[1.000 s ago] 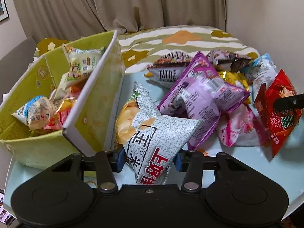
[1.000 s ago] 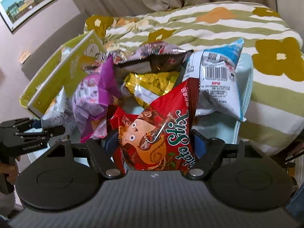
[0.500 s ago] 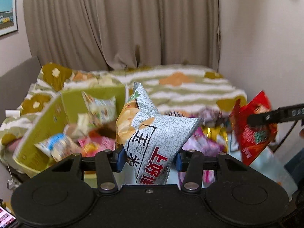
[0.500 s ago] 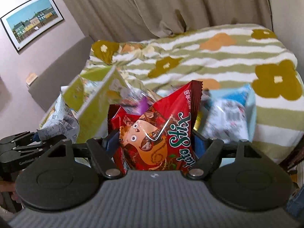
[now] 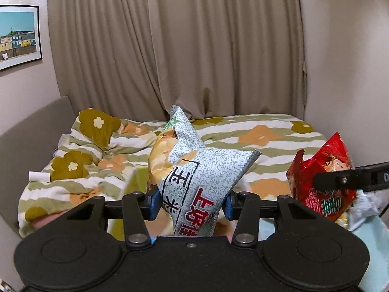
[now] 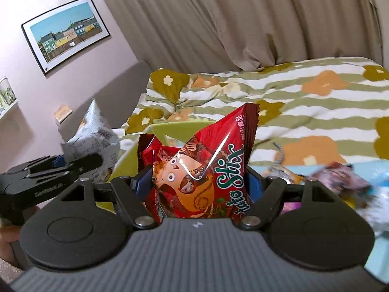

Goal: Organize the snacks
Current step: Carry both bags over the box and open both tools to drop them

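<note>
left gripper [image 5: 192, 204]: clamped on grey-white speckled foil snack bag [image 5: 194, 170], long axis up-forward | right gripper [image 6: 197, 187]: clamped on red glossy snack bag [image 6: 201, 168] | yellow-green cardboard box [image 6: 170, 127]: ahead-below, between both, left nearer

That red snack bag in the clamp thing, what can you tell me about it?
The red snack bag is a glossy, crinkled foil packet, puffed with air, printed with a cartoon animal face, green lettering ending in "Stix" and some Chinese text. Its serrated sealed top edge points up and tilts to the right. The right gripper pinches its lower part between blue pads, holding it up in the air. In the left wrist view it shows at the right edge. Nothing else visibly touches it.
</note>
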Motion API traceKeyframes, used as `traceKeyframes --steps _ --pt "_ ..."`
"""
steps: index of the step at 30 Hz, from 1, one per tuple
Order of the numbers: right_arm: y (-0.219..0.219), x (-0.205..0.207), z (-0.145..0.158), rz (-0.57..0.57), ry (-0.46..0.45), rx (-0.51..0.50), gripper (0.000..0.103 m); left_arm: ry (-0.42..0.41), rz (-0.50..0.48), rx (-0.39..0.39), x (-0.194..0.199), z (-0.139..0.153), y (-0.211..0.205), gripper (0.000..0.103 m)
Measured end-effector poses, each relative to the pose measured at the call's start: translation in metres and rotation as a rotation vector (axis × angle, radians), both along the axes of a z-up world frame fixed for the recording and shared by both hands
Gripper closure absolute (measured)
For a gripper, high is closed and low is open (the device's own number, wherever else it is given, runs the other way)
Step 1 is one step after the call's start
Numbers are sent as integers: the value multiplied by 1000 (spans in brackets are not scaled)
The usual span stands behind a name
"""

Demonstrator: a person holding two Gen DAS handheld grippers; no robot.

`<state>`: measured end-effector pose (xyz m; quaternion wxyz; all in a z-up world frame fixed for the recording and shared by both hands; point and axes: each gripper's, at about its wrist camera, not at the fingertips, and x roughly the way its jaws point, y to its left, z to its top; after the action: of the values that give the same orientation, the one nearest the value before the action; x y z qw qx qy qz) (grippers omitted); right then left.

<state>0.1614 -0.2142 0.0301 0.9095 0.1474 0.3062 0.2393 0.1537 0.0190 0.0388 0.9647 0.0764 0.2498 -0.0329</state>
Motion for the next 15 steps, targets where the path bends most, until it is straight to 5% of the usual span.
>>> traceKeyframes --steps 9,13,15 --pt "91 49 1 -55 56 -48 12 119 -69 -14 74 -28 57 49" --pt "112 52 -9 -99 87 -47 12 164 -90 9 94 -43 69 8" --pt "120 53 -13 -114 103 -49 12 144 -98 22 92 -45 74 2"
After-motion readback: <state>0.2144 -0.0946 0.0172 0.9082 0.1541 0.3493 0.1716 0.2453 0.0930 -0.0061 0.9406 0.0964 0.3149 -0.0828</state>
